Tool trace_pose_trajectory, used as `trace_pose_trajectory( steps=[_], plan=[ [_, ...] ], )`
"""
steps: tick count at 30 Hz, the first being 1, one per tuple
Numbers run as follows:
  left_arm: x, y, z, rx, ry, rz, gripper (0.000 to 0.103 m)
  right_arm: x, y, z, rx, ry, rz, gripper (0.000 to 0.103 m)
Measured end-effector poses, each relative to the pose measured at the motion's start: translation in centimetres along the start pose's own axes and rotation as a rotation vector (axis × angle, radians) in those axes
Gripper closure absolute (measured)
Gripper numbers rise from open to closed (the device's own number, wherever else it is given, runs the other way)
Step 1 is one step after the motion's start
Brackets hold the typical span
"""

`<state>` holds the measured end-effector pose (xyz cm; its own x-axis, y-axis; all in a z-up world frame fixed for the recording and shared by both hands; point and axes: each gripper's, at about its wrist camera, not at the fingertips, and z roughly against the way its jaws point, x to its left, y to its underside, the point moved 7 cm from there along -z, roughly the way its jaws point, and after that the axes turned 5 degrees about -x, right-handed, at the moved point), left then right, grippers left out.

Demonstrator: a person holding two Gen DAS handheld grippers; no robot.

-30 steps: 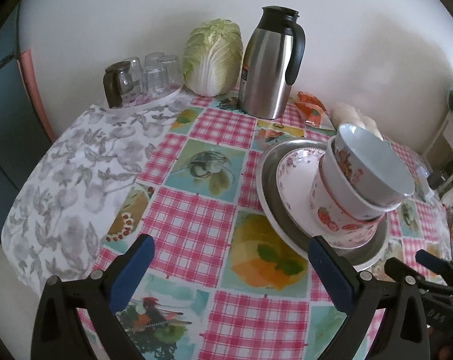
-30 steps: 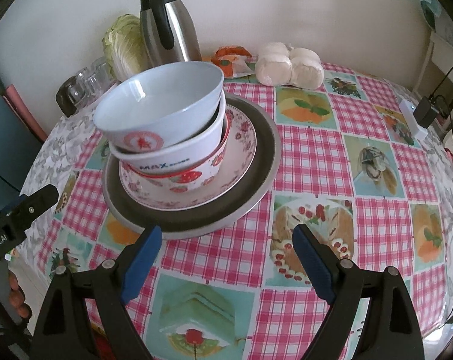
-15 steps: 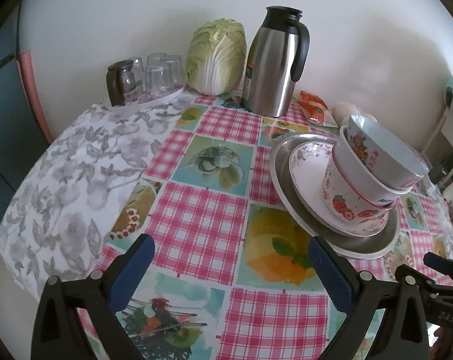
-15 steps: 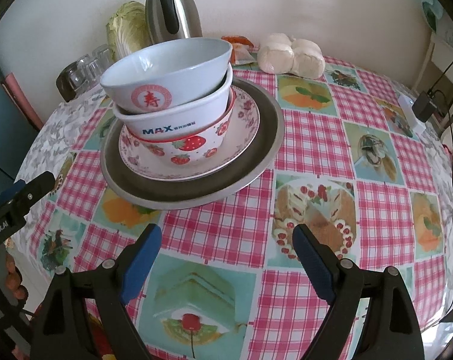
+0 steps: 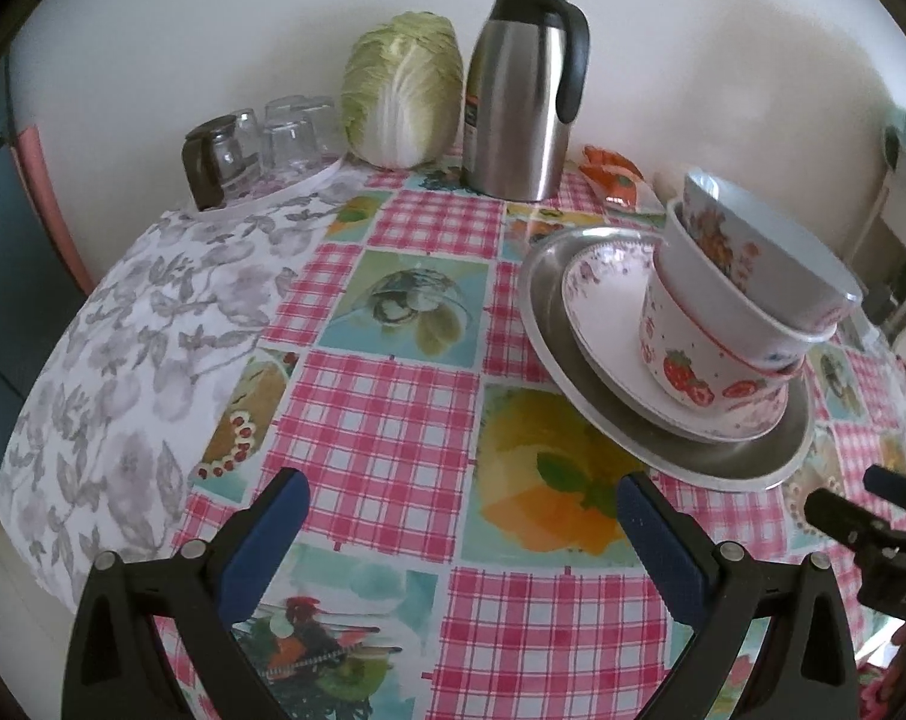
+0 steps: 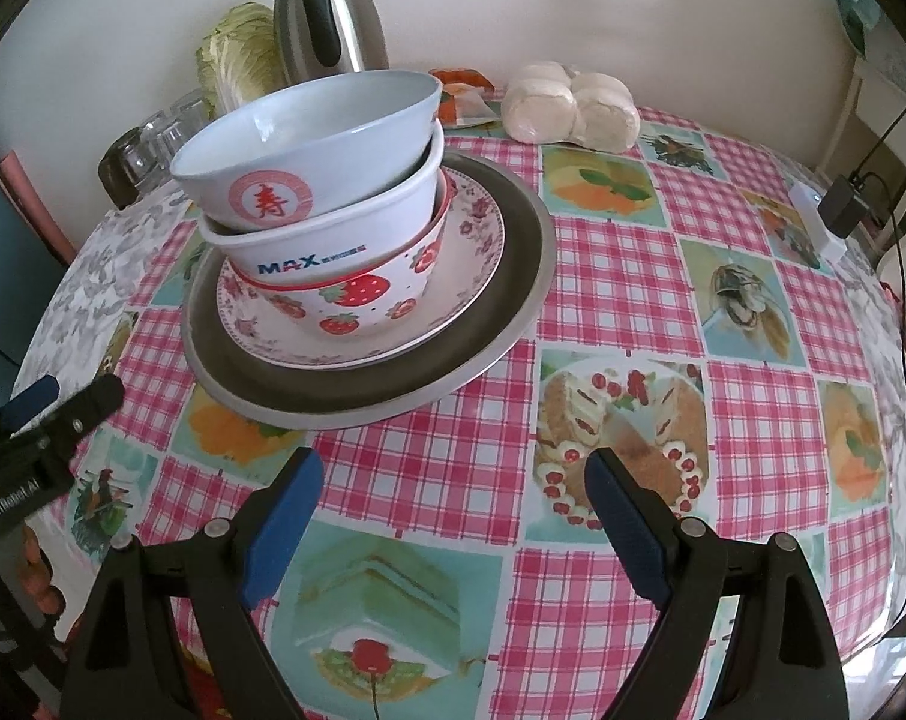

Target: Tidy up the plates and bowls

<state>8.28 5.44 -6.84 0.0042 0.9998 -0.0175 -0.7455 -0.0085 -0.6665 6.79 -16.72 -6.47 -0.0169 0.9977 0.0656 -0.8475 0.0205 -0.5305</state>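
Note:
Three nested bowls stand on a floral plate (image 6: 483, 252) that lies in a wide metal plate (image 6: 513, 324). The top bowl (image 6: 309, 138) is pale blue with a red emblem, the middle bowl (image 6: 333, 240) is white with blue lettering, the bottom bowl (image 6: 363, 300) has strawberries. In the left wrist view the same stack (image 5: 747, 300) sits at the right on the metal plate (image 5: 729, 456). My left gripper (image 5: 462, 510) is open over the tablecloth, left of the stack. My right gripper (image 6: 453, 480) is open, empty, in front of the metal plate.
At the back by the wall stand a steel thermos (image 5: 525, 90), a cabbage (image 5: 402, 90) and upturned glasses (image 5: 273, 138). A bag of buns (image 6: 573, 108) and an orange packet (image 6: 465, 96) lie behind the stack. A charger and cable (image 6: 843, 210) sit at the right edge.
Both views have sunk closer to the table, so the stack of bowls now shows more from the side. Both grippers stayed open and empty.

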Motion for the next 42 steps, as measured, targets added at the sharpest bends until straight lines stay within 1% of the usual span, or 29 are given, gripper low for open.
trace_pose_trajectory(
  steps=[10, 22, 30, 32, 35, 36, 39, 42],
  plan=[
    [-0.5, 0.1, -0.4, 0.004, 0.001, -0.020, 0.000, 0.1, -0.3, -0.3, -0.006, 0.005, 0.011, 0.014],
    [-1.2, 0.0, -0.5, -0.008, 0.028, -0.043, 0.000, 0.3, -0.2, -0.3, -0.007, 0.012, 0.020, 0.014],
    [-1.1, 0.1, -0.6, -0.002, 0.039, -0.033, 0.000, 0.4, -0.2, -0.2, -0.009, 0.013, 0.023, 0.014],
    [-1.1, 0.1, -0.7, 0.001, 0.054, -0.028, 0.000, 0.3, -0.2, -0.2, -0.009, 0.013, 0.022, 0.014],
    [-1.5, 0.2, -0.8, 0.014, 0.104, -0.019, 0.000, 0.4, -0.2, -0.3, -0.009, 0.013, 0.024, 0.014],
    [-1.6, 0.2, -0.8, 0.016, 0.107, -0.021, 0.000, 0.4, -0.2, -0.3, -0.009, 0.013, 0.024, 0.014],
    [-1.6, 0.1, -0.6, 0.007, 0.081, -0.034, 0.000, 0.3, -0.2, -0.2, -0.009, 0.014, 0.027, 0.014],
    [-1.5, 0.0, -0.4, -0.004, 0.075, -0.034, 0.000, 0.3, -0.2, -0.2, -0.008, 0.015, 0.027, 0.014]
  ],
)
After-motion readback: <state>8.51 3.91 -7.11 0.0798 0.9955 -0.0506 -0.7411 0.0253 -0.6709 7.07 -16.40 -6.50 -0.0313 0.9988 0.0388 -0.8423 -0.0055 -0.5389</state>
